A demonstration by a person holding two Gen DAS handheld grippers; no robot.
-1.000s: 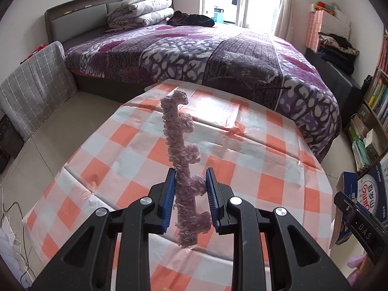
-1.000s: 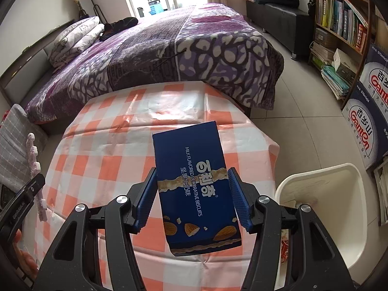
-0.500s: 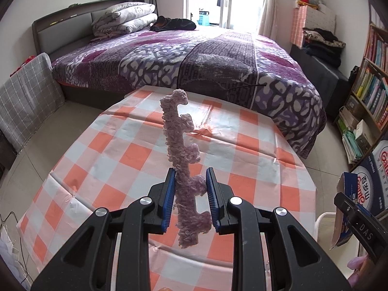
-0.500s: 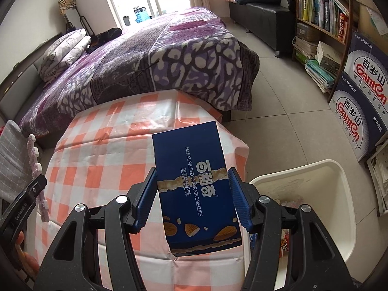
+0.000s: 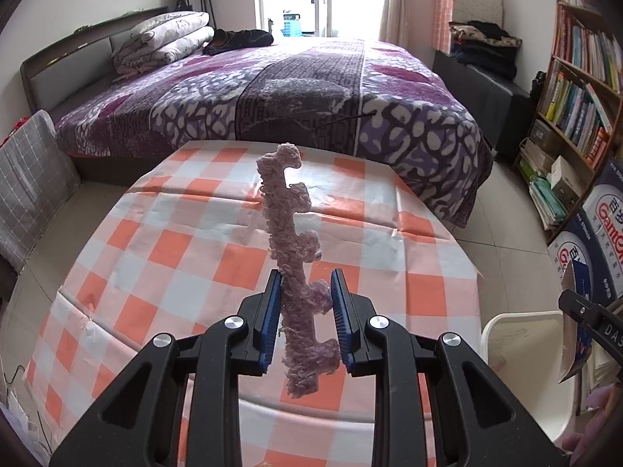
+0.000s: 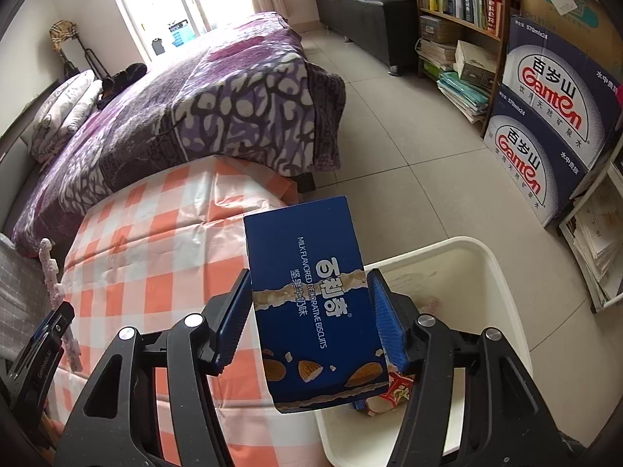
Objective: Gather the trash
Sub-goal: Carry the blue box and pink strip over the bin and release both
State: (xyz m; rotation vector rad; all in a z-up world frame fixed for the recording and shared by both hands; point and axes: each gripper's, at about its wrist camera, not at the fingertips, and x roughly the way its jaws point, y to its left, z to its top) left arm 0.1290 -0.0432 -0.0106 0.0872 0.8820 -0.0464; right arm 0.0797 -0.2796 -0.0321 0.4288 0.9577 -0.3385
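My left gripper is shut on a fuzzy pink strip and holds it upright above the orange-and-white checked table. My right gripper is shut on a dark blue biscuit box, held over the table's right edge, partly above the white trash bin. The bin stands on the floor right of the table and holds some wrappers. The right gripper with the box shows at the right edge of the left wrist view. The left gripper with the strip shows at the left edge of the right wrist view.
A bed with a purple cover stands just beyond the table. A bookshelf and stacked water cartons line the right wall. A grey checked cushion leans at the left. Tiled floor lies between bed and shelf.
Both grippers have moved to the right with their loads. The white bin has come into the left wrist view and sits closer under the biscuit box.
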